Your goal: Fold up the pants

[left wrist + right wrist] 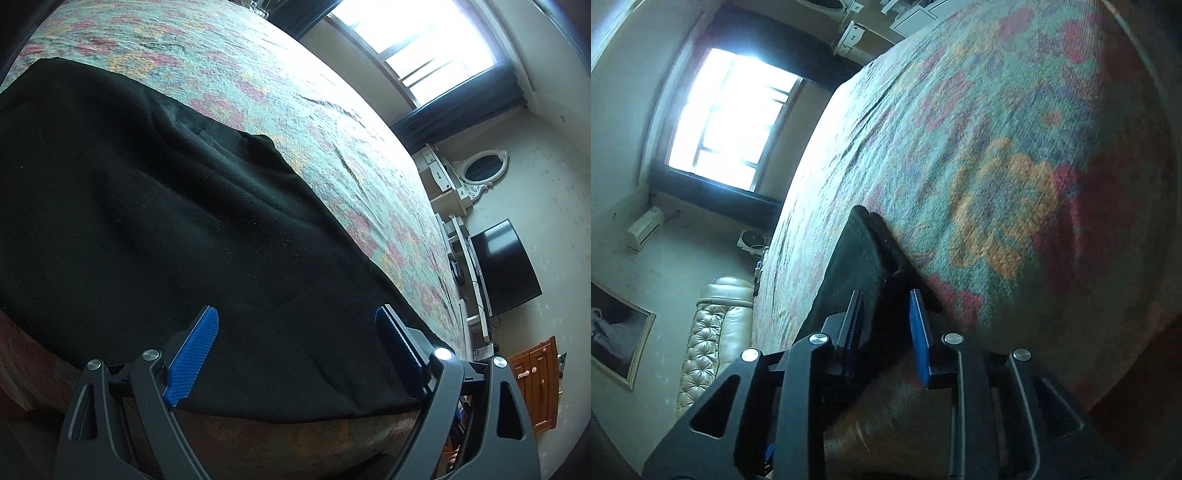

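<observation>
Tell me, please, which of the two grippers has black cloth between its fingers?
The right gripper: an edge of the black pants runs between its narrowly spaced fingers. The left gripper is spread wide open over the pants, gripping nothing.

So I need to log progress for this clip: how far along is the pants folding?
Early to midway. Done: the black pants lie spread on the floral bedspread; the right wrist view shows doubled layers at one edge. In hand: the right gripper has that pants edge between its fingers, though whether it grips is unclear. The left gripper is open over the near hem. Left: the remaining folds.
</observation>
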